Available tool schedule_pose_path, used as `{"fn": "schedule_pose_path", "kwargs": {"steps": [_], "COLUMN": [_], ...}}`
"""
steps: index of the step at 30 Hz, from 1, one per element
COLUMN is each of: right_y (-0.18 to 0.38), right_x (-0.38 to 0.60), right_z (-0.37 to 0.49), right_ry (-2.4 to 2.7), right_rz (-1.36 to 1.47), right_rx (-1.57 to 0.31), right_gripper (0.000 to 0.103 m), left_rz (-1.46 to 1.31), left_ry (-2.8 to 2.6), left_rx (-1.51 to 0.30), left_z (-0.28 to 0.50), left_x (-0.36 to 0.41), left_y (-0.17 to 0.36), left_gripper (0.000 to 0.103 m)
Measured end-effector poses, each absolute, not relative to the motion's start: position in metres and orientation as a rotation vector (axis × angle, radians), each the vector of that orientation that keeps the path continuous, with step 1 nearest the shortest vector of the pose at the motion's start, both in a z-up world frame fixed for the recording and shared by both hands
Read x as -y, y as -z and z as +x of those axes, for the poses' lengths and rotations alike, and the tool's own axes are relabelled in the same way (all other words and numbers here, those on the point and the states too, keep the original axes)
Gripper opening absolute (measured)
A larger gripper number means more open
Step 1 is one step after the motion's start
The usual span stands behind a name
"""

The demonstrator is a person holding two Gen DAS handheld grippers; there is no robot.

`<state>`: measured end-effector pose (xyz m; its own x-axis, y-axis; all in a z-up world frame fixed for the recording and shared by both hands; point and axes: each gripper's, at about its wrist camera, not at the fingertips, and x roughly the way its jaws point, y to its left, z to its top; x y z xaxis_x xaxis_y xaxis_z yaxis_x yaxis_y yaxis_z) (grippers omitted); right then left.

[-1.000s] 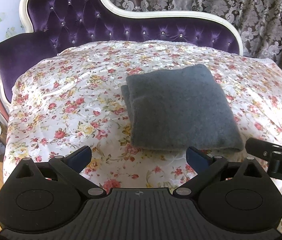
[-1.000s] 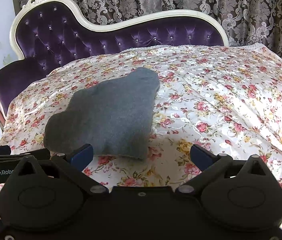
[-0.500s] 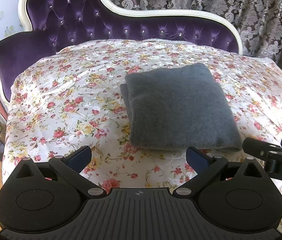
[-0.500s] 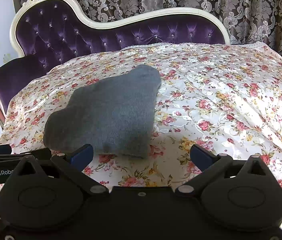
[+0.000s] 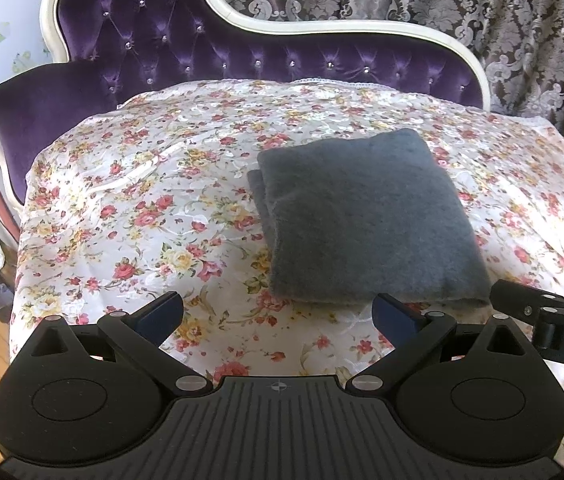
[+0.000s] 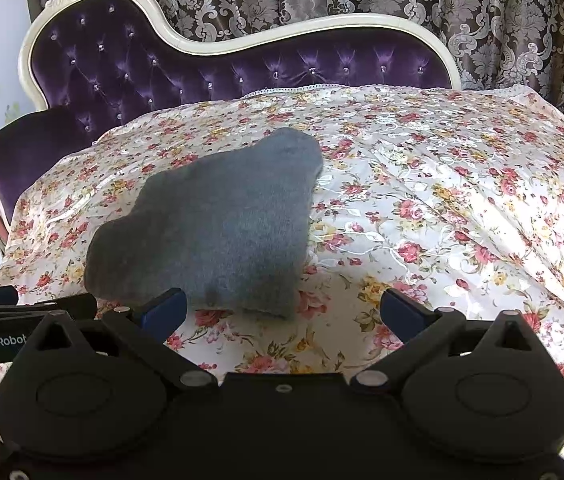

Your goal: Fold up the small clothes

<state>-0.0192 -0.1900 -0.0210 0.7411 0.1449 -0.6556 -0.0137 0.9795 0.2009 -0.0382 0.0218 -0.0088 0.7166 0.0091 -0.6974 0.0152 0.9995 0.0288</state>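
Centrally, a floral bedspread [image 5: 153, 216] covers a purple tufted chaise [image 5: 153, 52] before damask curtains [image 5: 482, 12]. On it lies a grey fleece garment [image 5: 366, 220], folded into a thick rectangle, long axis running away from the cameras. Left gripper [image 5: 277, 314] and right gripper [image 6: 284, 310] hover near it, jaws wide, empty.

Both wrist views low, near, facing sofa back; share grey cloth [image 5: 366, 216] [image 6: 217, 228] on floral cover [image 5: 141, 216] [image 6: 442, 208].
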Motion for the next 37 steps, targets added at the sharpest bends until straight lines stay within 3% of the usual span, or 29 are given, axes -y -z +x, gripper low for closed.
{"fn": "schedule_pose_path", "kwargs": {"steps": [37], "right_y": [0.029], "right_x": [0.186], "right_z": [-0.011], "right_ry": [-0.11], "right_rz": [0.188], "right_rx": [-0.768], "right_gripper": [0.103], "left_rz": [0.044], "left_ry": [0.012], "left_rx": [-0.793], "left_z": [-0.027], "left_x": [-0.027], "left_y": [0.012], "left_gripper": [0.102]}}
